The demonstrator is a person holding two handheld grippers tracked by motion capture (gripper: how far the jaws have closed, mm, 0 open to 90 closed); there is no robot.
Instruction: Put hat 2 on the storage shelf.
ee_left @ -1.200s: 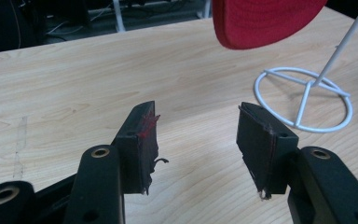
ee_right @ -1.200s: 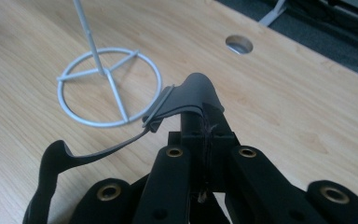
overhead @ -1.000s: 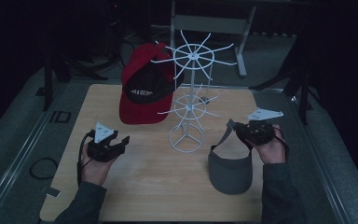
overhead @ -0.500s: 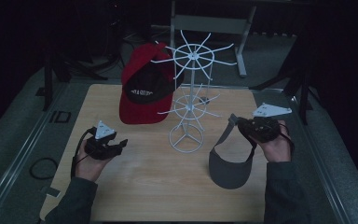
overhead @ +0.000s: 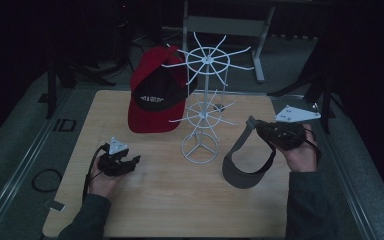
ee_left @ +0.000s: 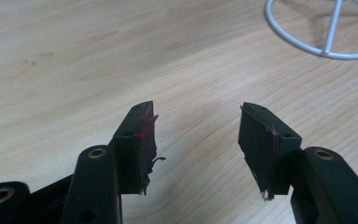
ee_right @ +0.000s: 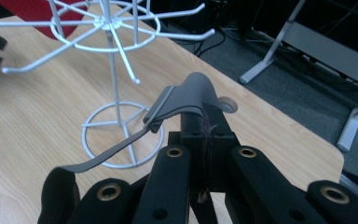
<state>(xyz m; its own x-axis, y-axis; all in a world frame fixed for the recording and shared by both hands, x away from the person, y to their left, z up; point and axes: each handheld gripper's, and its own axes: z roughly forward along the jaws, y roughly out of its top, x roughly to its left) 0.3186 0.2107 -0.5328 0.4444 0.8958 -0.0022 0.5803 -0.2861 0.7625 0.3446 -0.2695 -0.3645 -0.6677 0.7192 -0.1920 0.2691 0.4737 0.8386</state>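
Observation:
A white wire hat rack [overhead: 203, 107] stands mid-table, with a red and black cap [overhead: 157, 97] hanging on its left side. My right gripper [overhead: 266, 131] is shut on the strap of a grey visor [overhead: 246, 162], holding it up to the right of the rack; the brim dips toward the table. In the right gripper view the grey visor strap [ee_right: 186, 100] is pinched between the jaws, with the rack [ee_right: 114, 84] beyond. My left gripper [overhead: 132, 162] rests low at the front left, open. The left gripper view shows its jaws apart over bare wood [ee_left: 195, 123] and the rack's base ring [ee_left: 324, 28].
The wooden table [overhead: 165, 200] has free room in front and at the left. A metal rail [overhead: 25, 165] runs along the left edge. A grey desk frame [overhead: 260, 30] stands behind the table in the dark.
My right gripper has lifted the visor higher and slightly right. My left hand has drawn back toward the front left with its gripper staying open.

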